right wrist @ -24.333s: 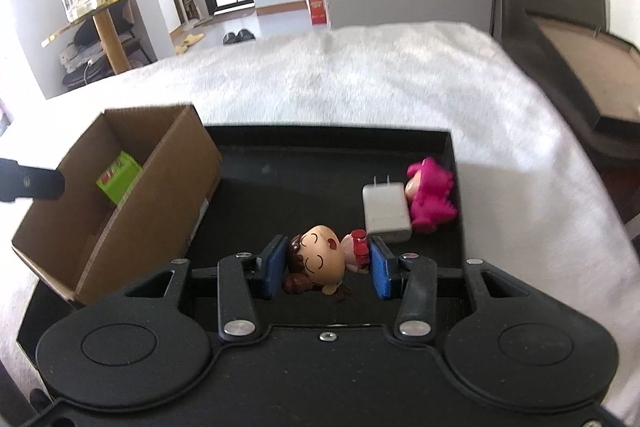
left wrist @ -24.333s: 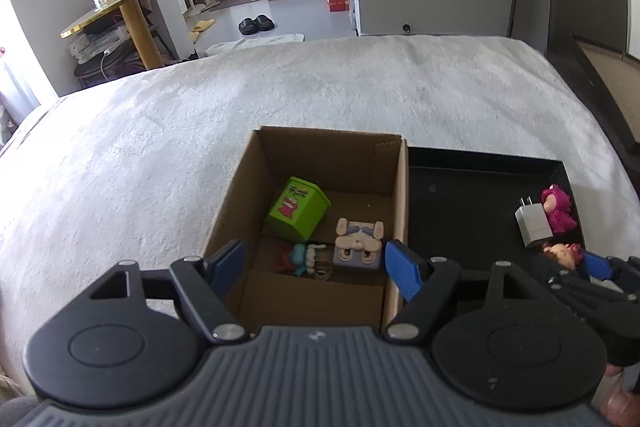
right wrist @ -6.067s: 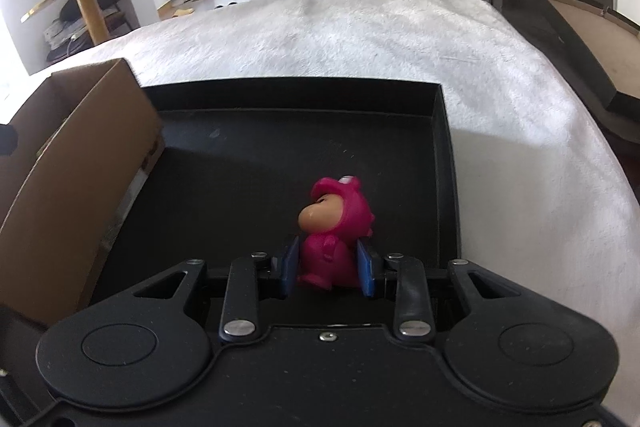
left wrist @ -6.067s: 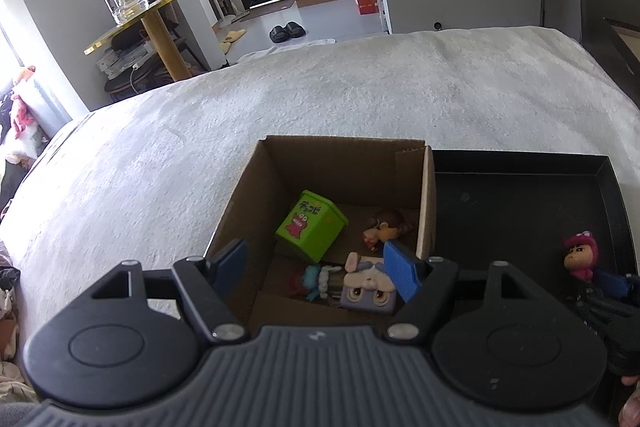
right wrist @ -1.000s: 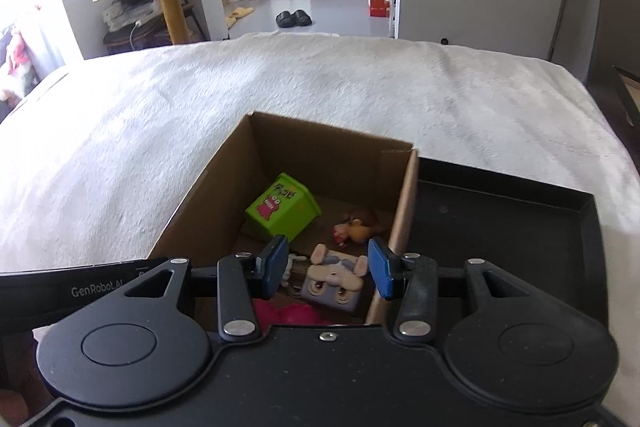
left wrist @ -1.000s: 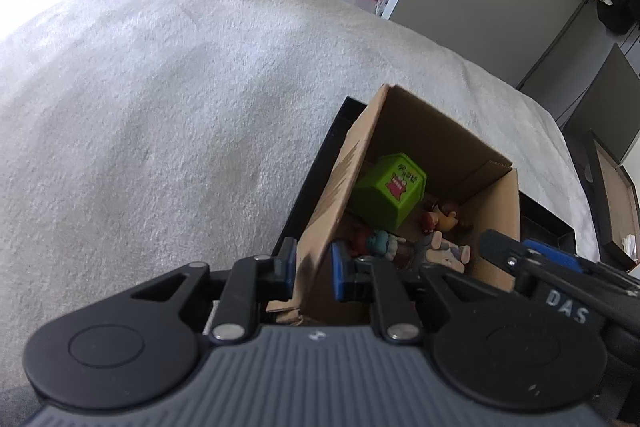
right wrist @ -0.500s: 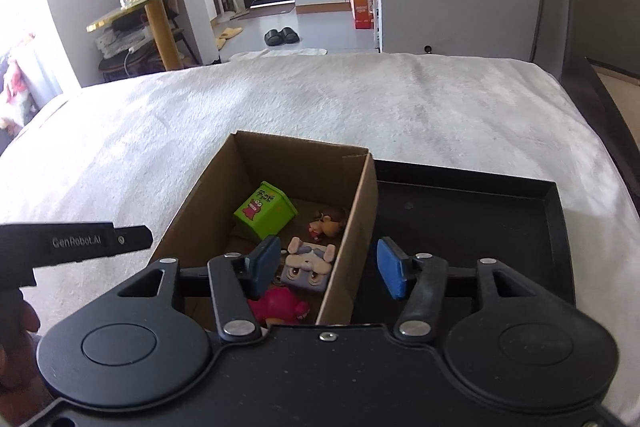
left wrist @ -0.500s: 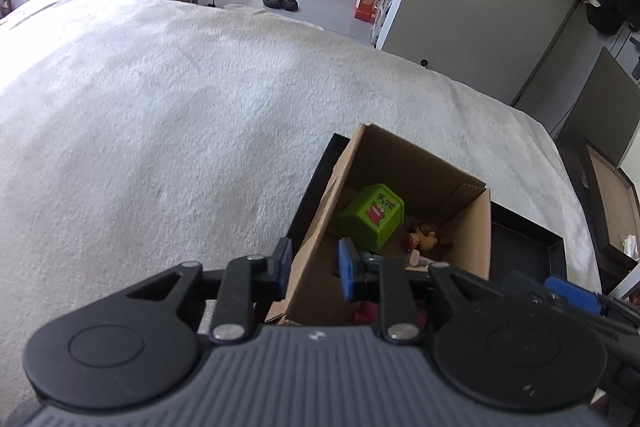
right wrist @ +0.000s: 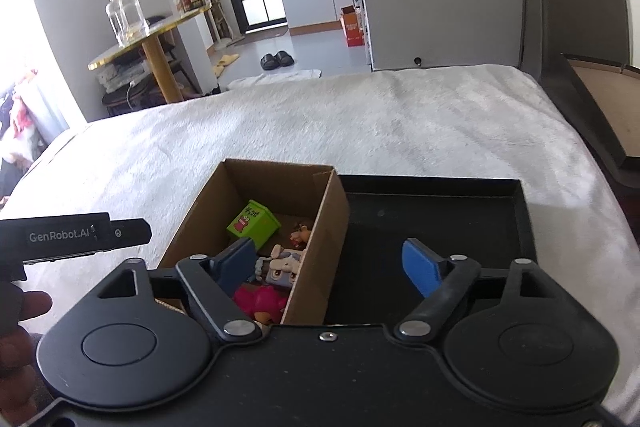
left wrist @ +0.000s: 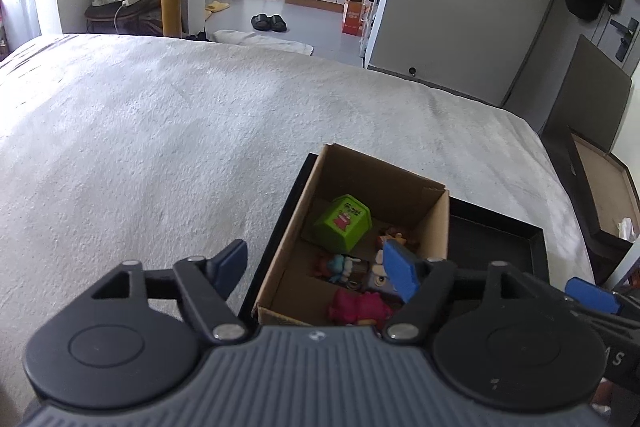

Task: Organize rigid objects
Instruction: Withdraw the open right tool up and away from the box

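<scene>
Jaws of both grippers are opening, nothing between them. Left gripper (left wrist: 316,267) straddles the left wall of the cardboard box (right wrist: 316,259), right gripper (right wrist: 332,267) its right wall; box stands lengthwise ahead in the black tray (right wrist: 440,203), toys inside.

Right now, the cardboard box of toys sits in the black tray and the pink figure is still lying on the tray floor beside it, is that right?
Not quite. The pink figure lies inside the cardboard box, near its front end, as the right wrist view shows. The box does sit in the black tray.
</scene>
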Motion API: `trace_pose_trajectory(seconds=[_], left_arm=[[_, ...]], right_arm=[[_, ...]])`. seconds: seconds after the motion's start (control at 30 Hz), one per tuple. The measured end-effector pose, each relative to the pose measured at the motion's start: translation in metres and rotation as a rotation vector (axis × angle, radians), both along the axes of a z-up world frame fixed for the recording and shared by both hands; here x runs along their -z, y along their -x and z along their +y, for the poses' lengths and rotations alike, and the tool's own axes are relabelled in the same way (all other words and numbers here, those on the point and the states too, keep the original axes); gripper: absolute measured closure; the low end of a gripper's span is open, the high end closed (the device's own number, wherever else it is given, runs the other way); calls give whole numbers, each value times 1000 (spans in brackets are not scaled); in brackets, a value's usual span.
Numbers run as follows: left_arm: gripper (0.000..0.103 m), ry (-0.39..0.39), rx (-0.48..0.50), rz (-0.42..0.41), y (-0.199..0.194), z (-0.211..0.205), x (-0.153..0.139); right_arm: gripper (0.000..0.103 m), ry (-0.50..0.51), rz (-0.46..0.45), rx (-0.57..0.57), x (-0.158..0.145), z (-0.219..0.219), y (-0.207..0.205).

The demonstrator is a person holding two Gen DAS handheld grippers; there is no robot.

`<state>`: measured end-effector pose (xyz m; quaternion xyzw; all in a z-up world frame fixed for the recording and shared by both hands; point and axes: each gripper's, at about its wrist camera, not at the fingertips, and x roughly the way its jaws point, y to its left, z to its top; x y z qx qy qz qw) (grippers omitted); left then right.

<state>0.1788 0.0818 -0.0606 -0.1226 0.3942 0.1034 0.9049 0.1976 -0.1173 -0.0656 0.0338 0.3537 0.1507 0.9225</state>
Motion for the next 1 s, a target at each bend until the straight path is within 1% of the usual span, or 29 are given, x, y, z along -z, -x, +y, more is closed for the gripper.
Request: trace_pose_trajectory(seconds=[0.1,0.17,0.47,0.77,1.0], left_arm=[[23,-2,11,-4,5,-7,-6],[20,-14,16,-11,8,-12,-10],[16,-42,27,-36,26,-28,-28],[11,-67,36,-61,47,-34,-42],[9,-83,53,-66,59,-36,-52]], right_arm=[[17,-15,-7,8,-5,-11,4],[12,-25,-11,11,-8,-17,7],[0,-52,-33,35,-18,-39,23],[0,-59,-51,45,-30,-48,40],[0,-70,-49,55,-41,-52,52]])
